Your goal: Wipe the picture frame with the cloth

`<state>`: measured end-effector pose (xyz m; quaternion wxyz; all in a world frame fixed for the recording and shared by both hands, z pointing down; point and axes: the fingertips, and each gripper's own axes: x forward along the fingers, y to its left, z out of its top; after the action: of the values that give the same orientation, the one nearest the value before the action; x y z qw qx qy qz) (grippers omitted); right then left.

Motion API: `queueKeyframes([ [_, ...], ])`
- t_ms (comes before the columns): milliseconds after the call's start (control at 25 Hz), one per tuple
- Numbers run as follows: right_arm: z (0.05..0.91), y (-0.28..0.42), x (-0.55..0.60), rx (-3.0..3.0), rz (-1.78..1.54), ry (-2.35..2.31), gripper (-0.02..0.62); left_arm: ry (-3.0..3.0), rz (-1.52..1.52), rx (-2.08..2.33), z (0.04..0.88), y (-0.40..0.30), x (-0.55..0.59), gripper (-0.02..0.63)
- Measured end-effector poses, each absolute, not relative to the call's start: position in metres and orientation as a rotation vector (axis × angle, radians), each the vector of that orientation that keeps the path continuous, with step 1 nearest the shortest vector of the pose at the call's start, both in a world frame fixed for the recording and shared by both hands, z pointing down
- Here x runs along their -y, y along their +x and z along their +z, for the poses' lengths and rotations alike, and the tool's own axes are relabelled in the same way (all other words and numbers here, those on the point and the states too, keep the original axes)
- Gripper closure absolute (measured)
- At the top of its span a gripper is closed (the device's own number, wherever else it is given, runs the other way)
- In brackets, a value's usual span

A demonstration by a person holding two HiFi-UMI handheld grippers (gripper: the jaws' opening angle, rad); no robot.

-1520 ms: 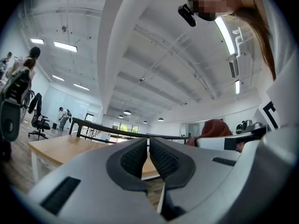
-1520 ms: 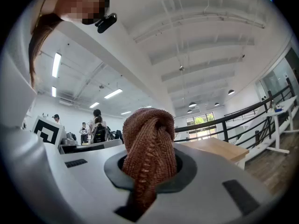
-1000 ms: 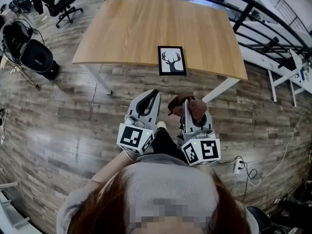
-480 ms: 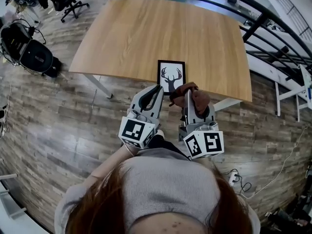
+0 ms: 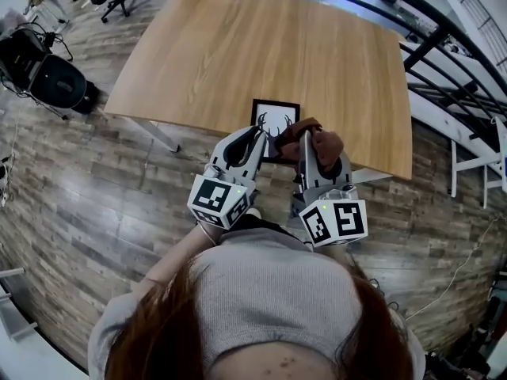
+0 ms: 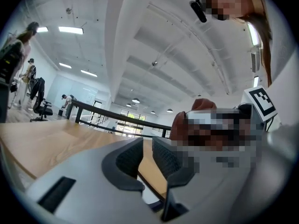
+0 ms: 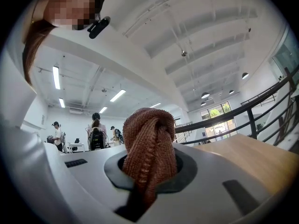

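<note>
Light wooden rectangular table (image 5: 238, 46), with a black picture frame holding a deer-antler print (image 5: 277, 114) lying flat at its near edge. By the frame, left gripper (image 5: 256, 135) jaws are nearly together and empty. Right gripper (image 5: 304, 137) jaws are clenched on a rust-brown knitted cloth (image 5: 323, 144).

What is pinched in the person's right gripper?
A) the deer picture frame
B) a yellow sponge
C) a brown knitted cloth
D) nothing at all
C: the right gripper has its jaws shut on the brown knitted cloth, which bulges out between them, while the picture frame lies flat on the table.
</note>
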<state>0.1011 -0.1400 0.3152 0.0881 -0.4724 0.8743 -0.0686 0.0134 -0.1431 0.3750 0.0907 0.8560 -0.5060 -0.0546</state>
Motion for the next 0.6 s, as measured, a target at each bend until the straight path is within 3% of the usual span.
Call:
queueKeyframes([
  [160,0.318,0.101,0.148,-2.604,-0.222,-1.401,0.549,2.457,-0.171,1.445,0.394,0.002,0.157,0.375],
  [600,0.336,0.11,0.153,-2.602,-0.294,-1.422,0.549,2.146,-0.006,1.261,0.509,-0.002,0.175,0.274],
])
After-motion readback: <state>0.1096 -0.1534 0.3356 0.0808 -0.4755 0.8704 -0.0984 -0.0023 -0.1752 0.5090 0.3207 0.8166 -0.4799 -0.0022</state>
